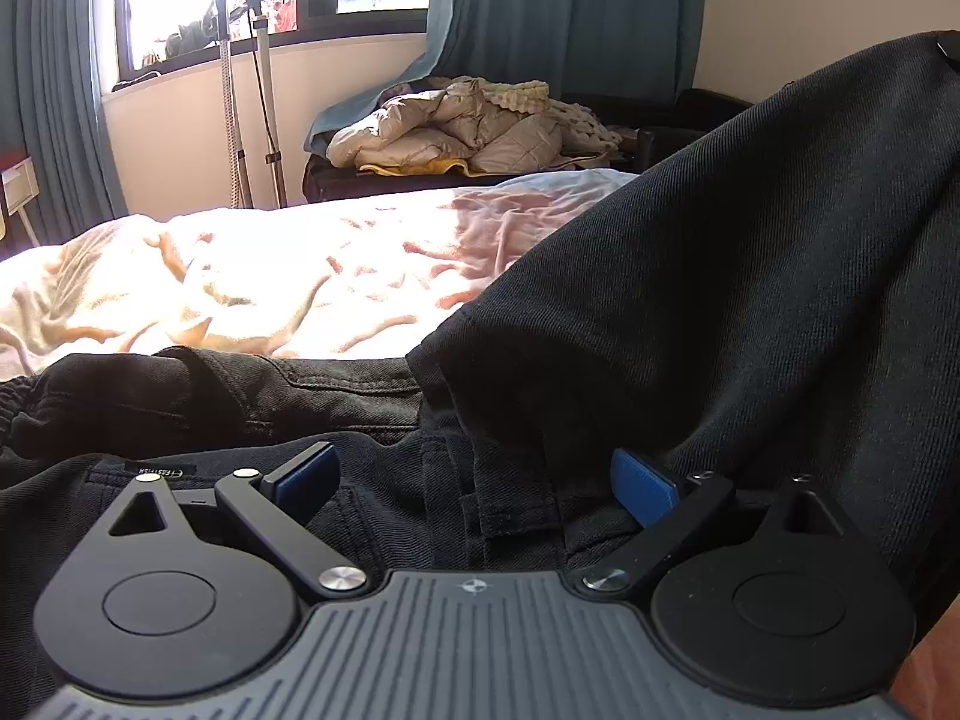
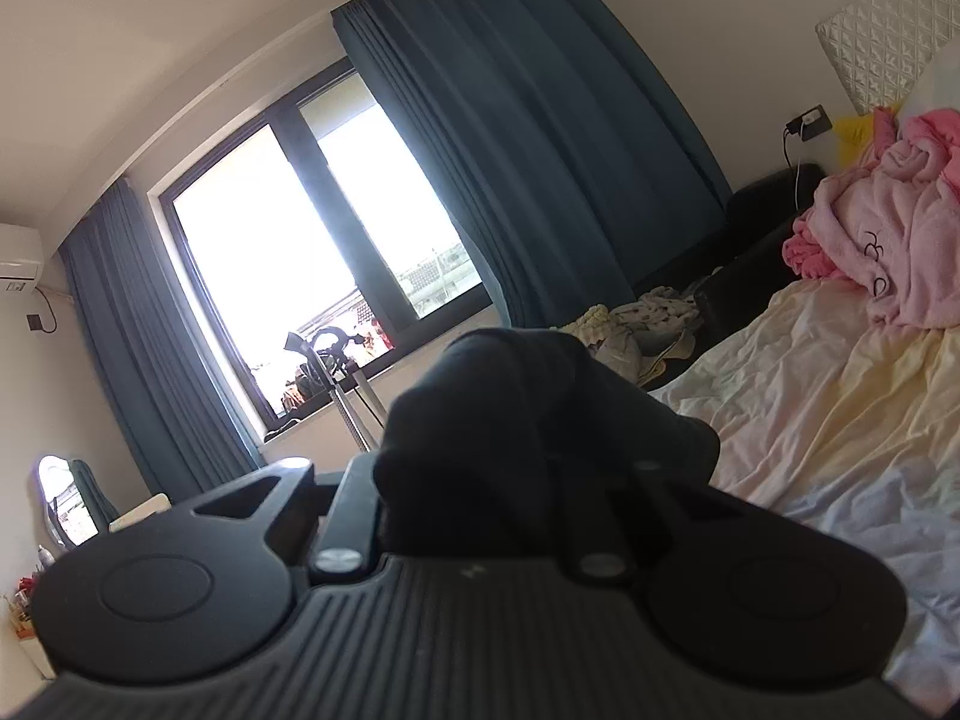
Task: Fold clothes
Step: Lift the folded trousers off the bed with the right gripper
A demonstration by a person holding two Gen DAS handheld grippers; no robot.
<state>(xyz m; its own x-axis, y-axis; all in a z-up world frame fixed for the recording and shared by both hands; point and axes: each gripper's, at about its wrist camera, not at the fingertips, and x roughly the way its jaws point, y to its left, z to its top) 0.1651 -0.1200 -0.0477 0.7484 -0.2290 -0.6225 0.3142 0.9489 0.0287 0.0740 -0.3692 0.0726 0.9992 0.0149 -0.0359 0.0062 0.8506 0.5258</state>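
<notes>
- The black trousers (image 1: 336,396) lie on the bed (image 1: 252,276) directly under my left claw (image 1: 474,480); waistband, belt loop and a small label show near the fingers.
- One leg of the garment (image 1: 750,276) rises up and to the right in the left wrist view, lifted clear of the bed.
- In the right wrist view a bunch of the same black cloth (image 2: 528,420) sits between the fingers of my right claw (image 2: 480,480) and covers their tips.
- Right claw: closed down on that black cloth, gripping it; the pads themselves are hidden by fabric.
- Left claw: jaws stand wide apart, both blue pads (image 1: 645,486) visible, nothing clamped; the right-hand pad sits at the edge of the lifted leg, contact not determinable.
- The bed carries a crumpled pale pink and cream sheet (image 2: 840,396).
- A heap of pink clothing (image 2: 888,228) lies further up the bed, near a quilted white headboard (image 2: 888,18).
- Beyond the bed, a beige quilted jacket (image 1: 456,132) is piled on a dark low bench.
- A stand with a hose (image 1: 240,90) rises before the window (image 2: 288,240), which is flanked by blue curtains (image 2: 528,120).
</notes>
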